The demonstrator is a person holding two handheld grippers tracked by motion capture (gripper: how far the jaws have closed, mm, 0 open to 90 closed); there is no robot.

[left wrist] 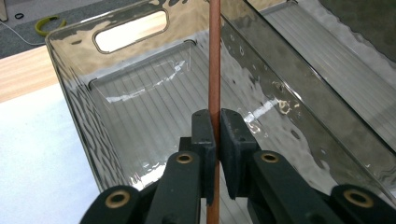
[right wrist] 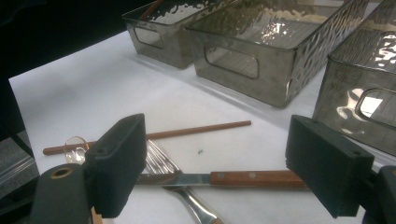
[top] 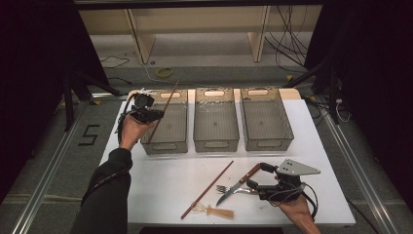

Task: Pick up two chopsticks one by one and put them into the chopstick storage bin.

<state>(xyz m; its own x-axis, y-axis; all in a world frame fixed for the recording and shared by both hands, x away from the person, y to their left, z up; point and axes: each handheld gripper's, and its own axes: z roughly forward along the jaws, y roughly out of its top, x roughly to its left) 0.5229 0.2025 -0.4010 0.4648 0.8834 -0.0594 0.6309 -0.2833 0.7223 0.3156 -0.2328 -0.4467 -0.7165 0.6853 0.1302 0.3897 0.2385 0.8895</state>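
Chopstick (left wrist: pixel 214 56) was what we found pinched in the left gripper (left wrist: pixel 217 135): a slim, straight, round rod of reddish-brown wood, smooth and plain along the whole length we could see. In the left gripper view its two black pads pressed on the rod from either side, and the stick ran upright between them. From the high view the stick slanted over the leftmost bin (top: pixel 166 144), its lower end down by the near wall and its upper end past the far rim. That bin was of smoky, rippled clear plastic with a ribbed floor and a slot handle.

We saw the right gripper (right wrist: pixel 215 163) with its jaws spread wide and nothing between the pads, hovering over a wooden-handled knife (right wrist: pixel 252 178) and a fork (right wrist: pixel 163 163) crossed on the white table (right wrist: pixel 93 88). A second chopstick (right wrist: pixel 187 131) of the same brown lay flat just beyond them.
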